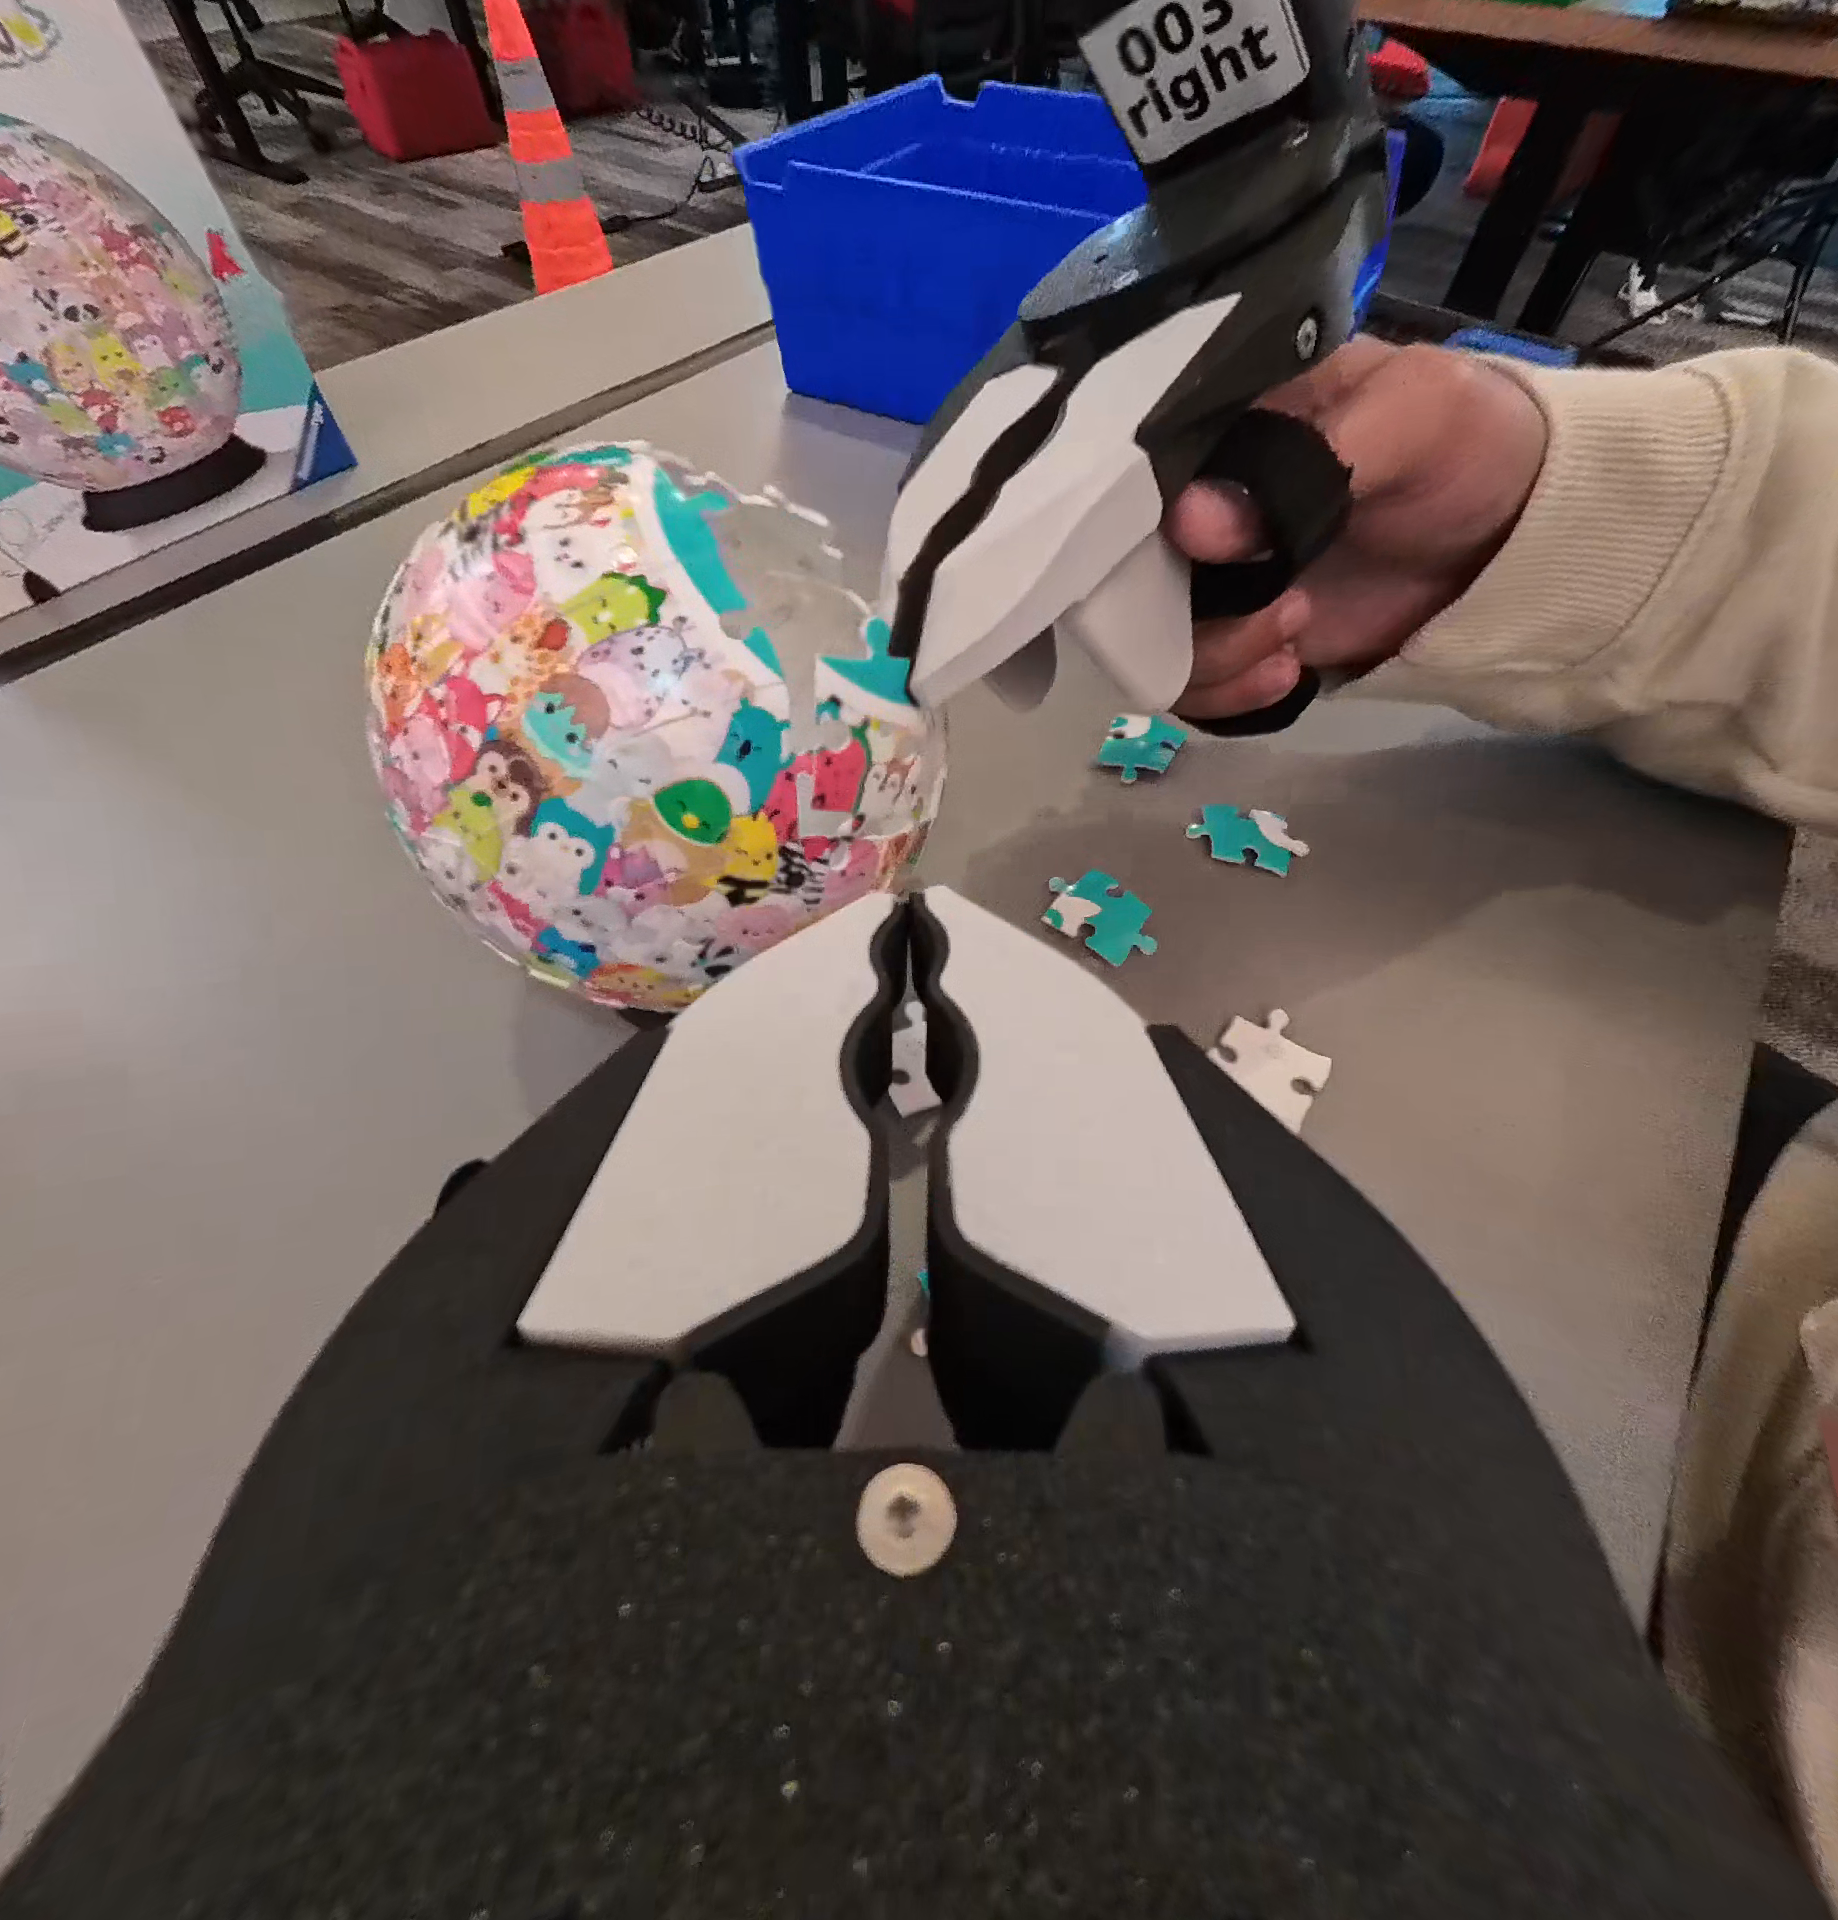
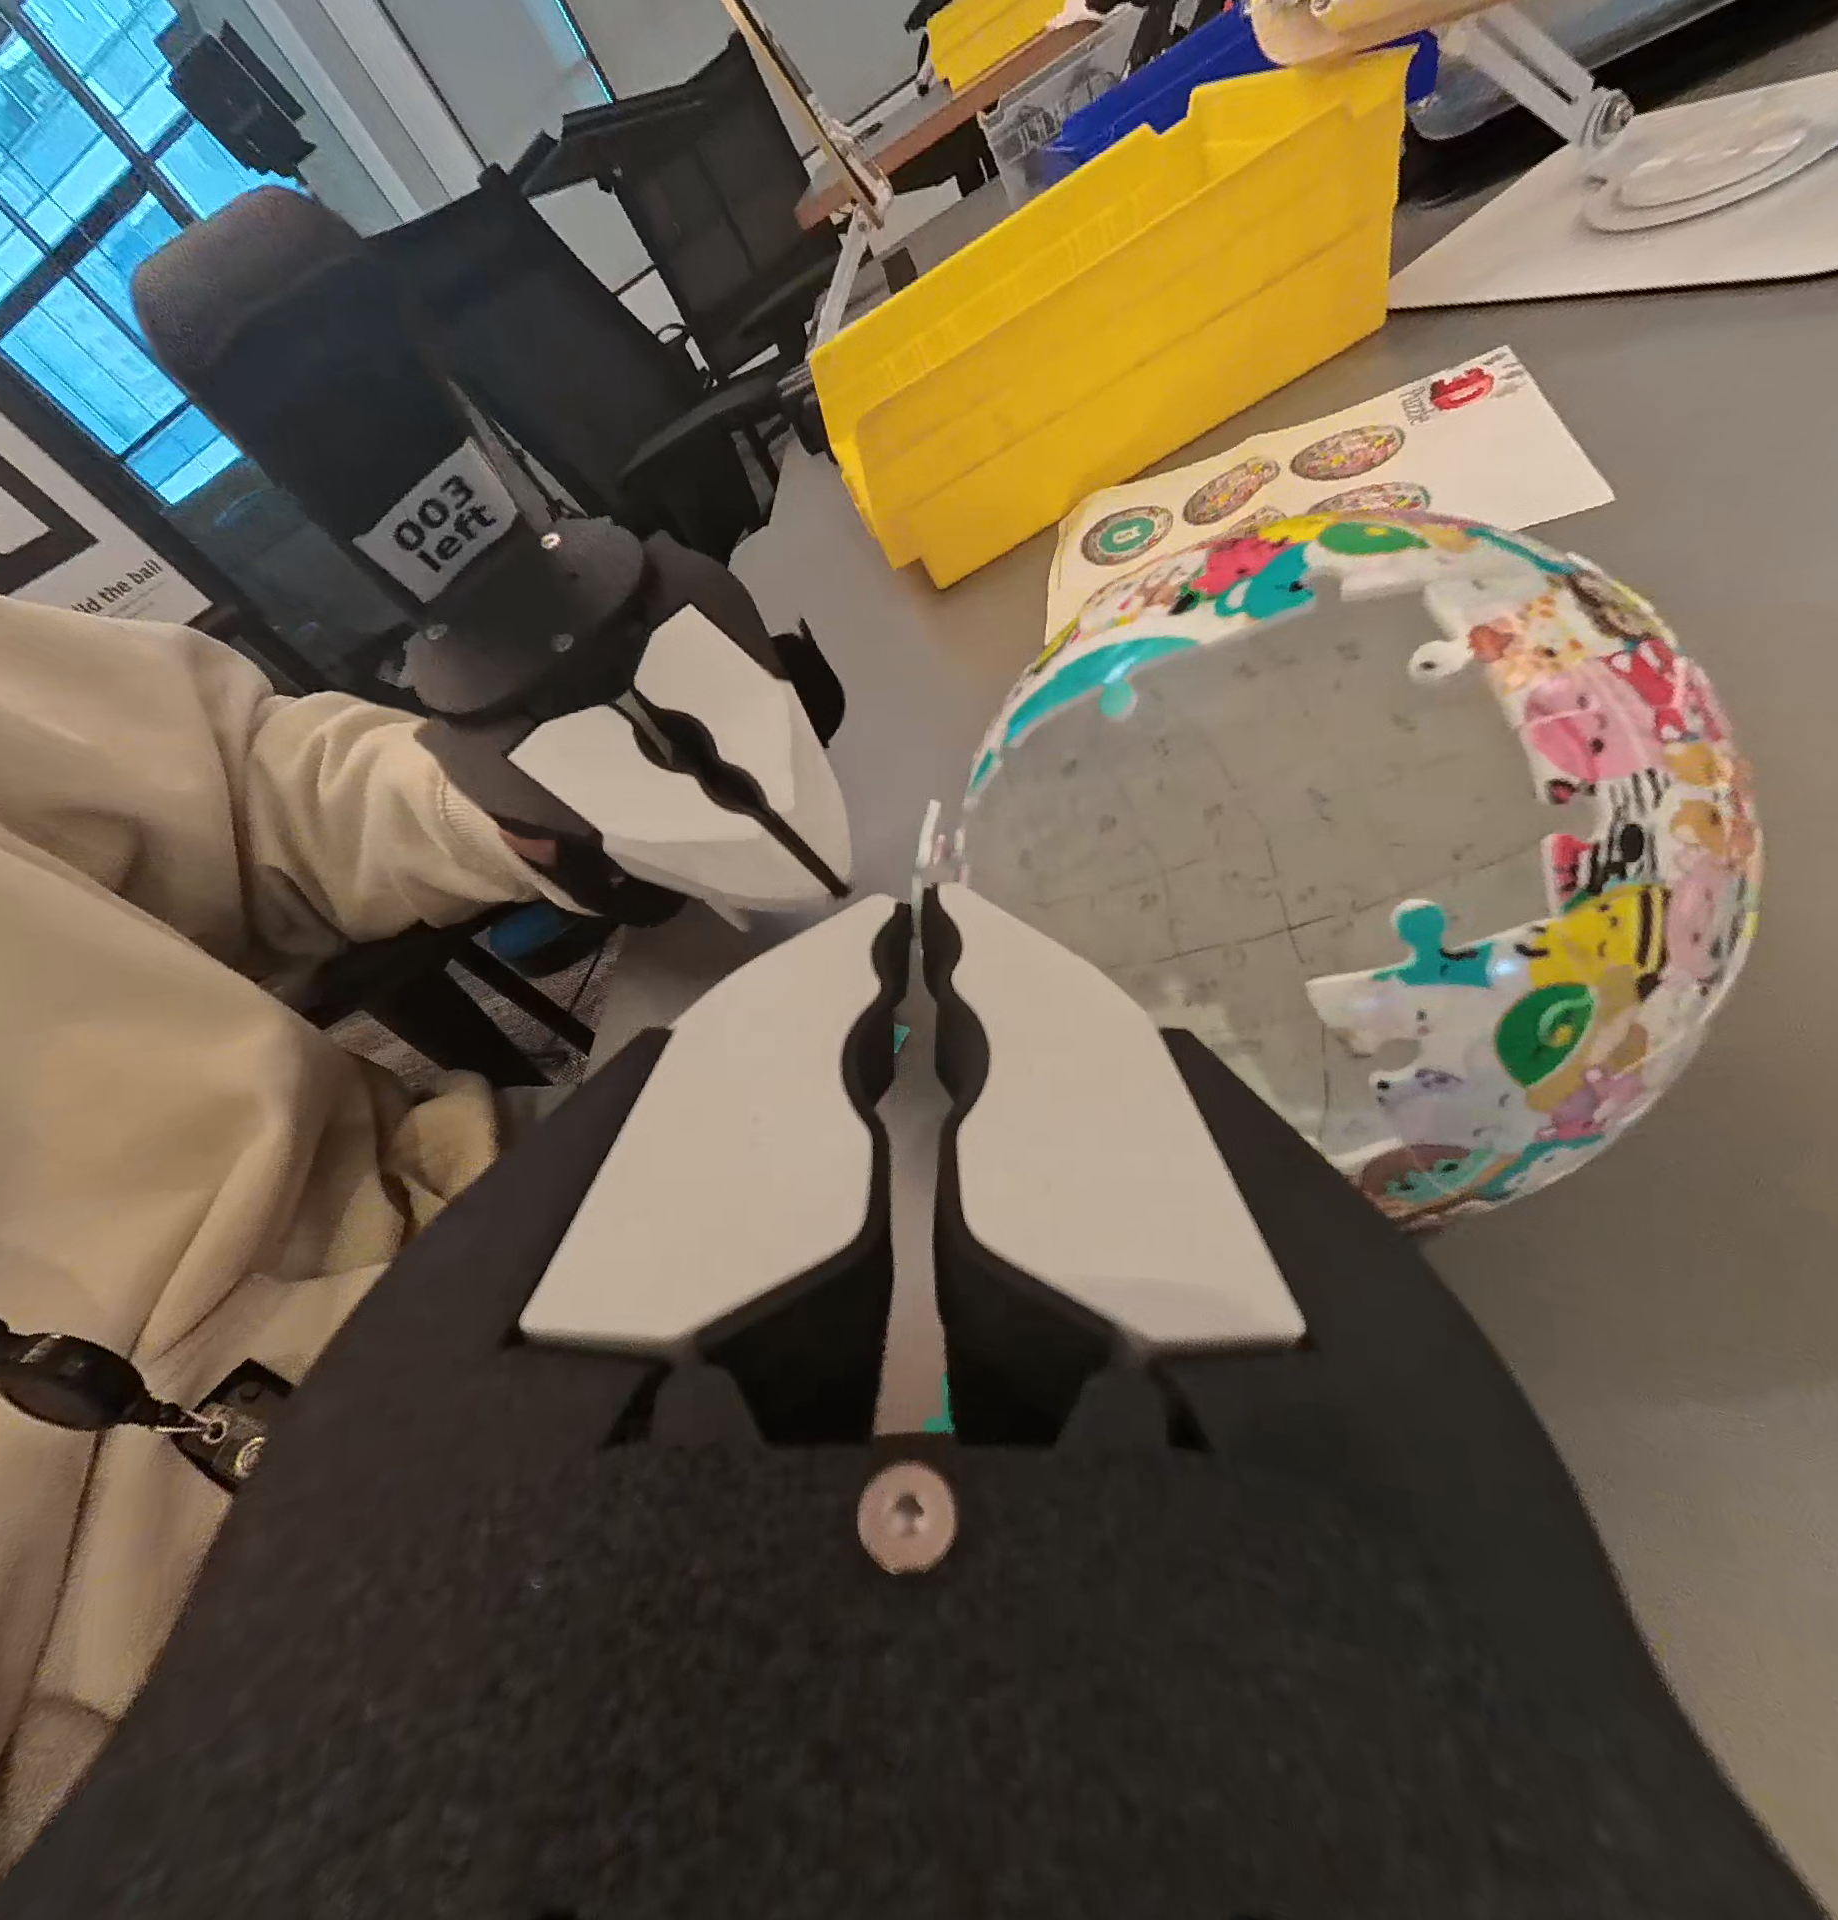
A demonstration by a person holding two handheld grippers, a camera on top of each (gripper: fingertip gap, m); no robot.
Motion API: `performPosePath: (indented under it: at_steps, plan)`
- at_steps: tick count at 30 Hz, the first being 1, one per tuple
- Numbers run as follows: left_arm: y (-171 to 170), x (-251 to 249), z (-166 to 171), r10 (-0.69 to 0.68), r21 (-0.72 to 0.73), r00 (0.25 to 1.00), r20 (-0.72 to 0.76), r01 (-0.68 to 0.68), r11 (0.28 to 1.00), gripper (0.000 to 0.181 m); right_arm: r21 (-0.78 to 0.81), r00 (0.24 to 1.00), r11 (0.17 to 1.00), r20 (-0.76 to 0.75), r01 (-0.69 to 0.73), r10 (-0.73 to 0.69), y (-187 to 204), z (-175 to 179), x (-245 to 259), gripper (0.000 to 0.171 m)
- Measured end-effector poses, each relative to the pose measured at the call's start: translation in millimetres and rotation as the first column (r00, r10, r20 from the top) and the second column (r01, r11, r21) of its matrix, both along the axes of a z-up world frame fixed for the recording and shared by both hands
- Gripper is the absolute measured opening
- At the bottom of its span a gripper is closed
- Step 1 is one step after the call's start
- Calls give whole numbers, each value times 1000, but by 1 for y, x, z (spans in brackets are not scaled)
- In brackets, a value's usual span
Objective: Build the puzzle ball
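Note:
The puzzle ball [image 1: 603, 727] is a part-built sphere of colourful cartoon pieces on the grey table [image 1: 167, 935], with a large opening at its upper right. In the right wrist view the ball [image 2: 1642, 790] shows its hollow grey inside. My right gripper [image 1: 899, 665] is shut on a teal and white puzzle piece [image 1: 873, 675], held at the edge of the opening. The piece's edge [image 2: 936, 842] pokes past that gripper's tips [image 2: 915, 914]. My left gripper [image 1: 913, 904] is shut and empty, low in front of the ball; it also shows in the right wrist view [image 2: 837, 883].
Three loose teal pieces [image 1: 1097, 914] and a white one [image 1: 1273, 1065] lie right of the ball. A blue bin [image 1: 946, 239] stands behind it and the puzzle box [image 1: 115, 312] at far left. A yellow bin [image 2: 1102, 343] and an instruction sheet [image 2: 1414, 457] lie beyond. The grippers' ends are close to 4 centimeters from one another.

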State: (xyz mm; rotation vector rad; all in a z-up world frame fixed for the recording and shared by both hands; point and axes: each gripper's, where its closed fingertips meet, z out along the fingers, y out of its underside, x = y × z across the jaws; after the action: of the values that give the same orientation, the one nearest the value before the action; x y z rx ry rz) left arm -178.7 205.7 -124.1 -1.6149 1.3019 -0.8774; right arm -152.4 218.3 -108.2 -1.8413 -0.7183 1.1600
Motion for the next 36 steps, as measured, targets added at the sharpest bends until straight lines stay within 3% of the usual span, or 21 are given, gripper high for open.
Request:
performPosePath:
  at_steps: [16,36]
  plan:
    - [16,5,-13,23,-11,999,-29,-24,1000,0,-43,999,998,-14,-39,38,5,-3,-9,2]
    - [22,11,-1,22,-9,1000,3,-22,1000,0,-41,999,999,29,-21,23,11,-4,-7,2]
